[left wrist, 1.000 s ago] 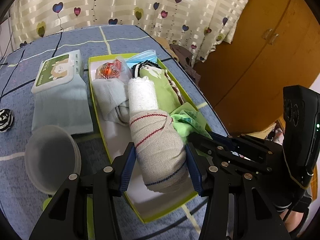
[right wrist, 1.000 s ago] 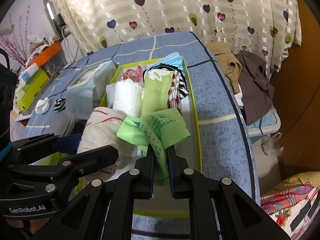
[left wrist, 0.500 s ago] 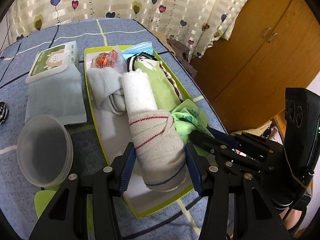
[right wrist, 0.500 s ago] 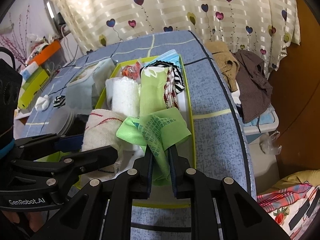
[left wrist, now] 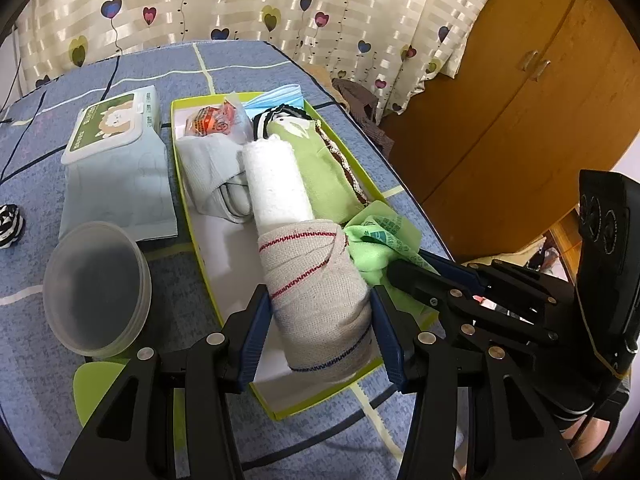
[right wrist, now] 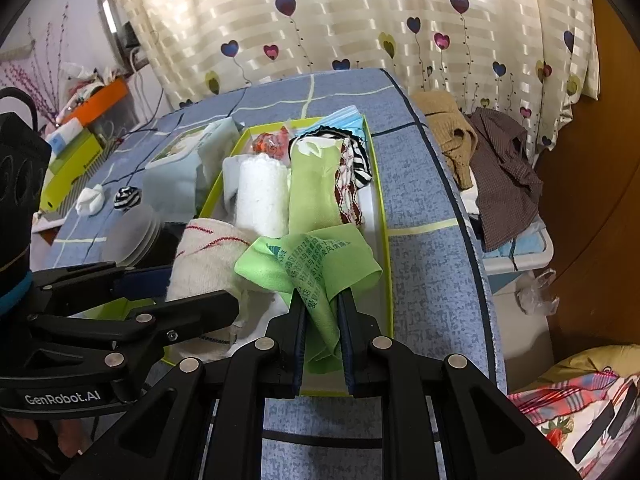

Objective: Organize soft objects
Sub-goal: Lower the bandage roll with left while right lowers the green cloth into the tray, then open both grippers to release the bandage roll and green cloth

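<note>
My left gripper (left wrist: 318, 330) is shut on a rolled beige cloth (left wrist: 320, 292) with red and blue stripes, held over the near end of a yellow-green tray (left wrist: 182, 184). The roll also shows in the right wrist view (right wrist: 204, 256). My right gripper (right wrist: 322, 322) is shut on a green printed cloth (right wrist: 308, 264), beside the roll over the tray's near right corner; this cloth also shows in the left wrist view (left wrist: 380, 240). The tray (right wrist: 384, 216) holds a white roll (left wrist: 276, 184), a green folded cloth (left wrist: 324, 172), a grey cloth (left wrist: 208, 168) and a blue mask (left wrist: 276, 98).
A wet-wipes pack (left wrist: 112, 124) on a pale blue cloth (left wrist: 116, 196) lies left of the tray. A clear plastic bowl (left wrist: 96, 288) stands near left. A striped sock ball (left wrist: 10, 220) is at the far left. The table's right edge (right wrist: 452, 200) drops to clothes (right wrist: 500, 160).
Both grippers drew back slightly toward the near end of the tray, keeping their cloths. Nothing was let go.
</note>
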### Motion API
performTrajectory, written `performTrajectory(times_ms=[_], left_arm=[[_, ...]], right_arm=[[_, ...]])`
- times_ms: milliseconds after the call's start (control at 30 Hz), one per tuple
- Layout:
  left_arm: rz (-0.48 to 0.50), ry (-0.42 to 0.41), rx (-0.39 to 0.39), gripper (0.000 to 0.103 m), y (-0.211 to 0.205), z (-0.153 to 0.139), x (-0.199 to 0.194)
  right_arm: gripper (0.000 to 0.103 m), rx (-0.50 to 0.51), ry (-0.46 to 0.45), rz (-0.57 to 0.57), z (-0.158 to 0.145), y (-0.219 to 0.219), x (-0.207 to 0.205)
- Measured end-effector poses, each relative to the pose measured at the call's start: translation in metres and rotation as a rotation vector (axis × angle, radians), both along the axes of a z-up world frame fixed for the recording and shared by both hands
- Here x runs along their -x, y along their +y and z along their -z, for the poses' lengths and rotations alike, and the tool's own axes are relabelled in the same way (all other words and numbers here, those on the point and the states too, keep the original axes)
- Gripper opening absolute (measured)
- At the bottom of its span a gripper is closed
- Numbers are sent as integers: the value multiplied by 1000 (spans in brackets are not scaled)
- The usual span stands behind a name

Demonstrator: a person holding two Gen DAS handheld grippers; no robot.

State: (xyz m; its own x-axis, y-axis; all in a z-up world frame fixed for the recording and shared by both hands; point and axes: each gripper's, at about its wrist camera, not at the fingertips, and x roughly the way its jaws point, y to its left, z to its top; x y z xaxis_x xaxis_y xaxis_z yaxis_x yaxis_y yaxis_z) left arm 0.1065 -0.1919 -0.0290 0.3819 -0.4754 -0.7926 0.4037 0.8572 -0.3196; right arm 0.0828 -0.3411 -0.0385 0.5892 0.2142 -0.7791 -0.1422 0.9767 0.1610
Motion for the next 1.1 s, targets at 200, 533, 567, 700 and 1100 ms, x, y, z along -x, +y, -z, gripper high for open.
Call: performTrajectory(times_ms=[200,533,567,700,1100], left_arm=[[1,-36,-17,51,-1,-3,3],[19,-21,-18,51,-2,-2,4],[16,-22,-20,51,-1,-2,5],[13,-32,-20,51,1,-4,8],[29,-74,-27,51,0,-14,17]], right_arm=[[15,5,-2,-4,-1,1,3],[15,10,11,-5,1,3,6],[17,12,10,-6,0,3,6],[29,16,2,-17,0,4,8],[35,29,-46,-5,-11,-3,19]])
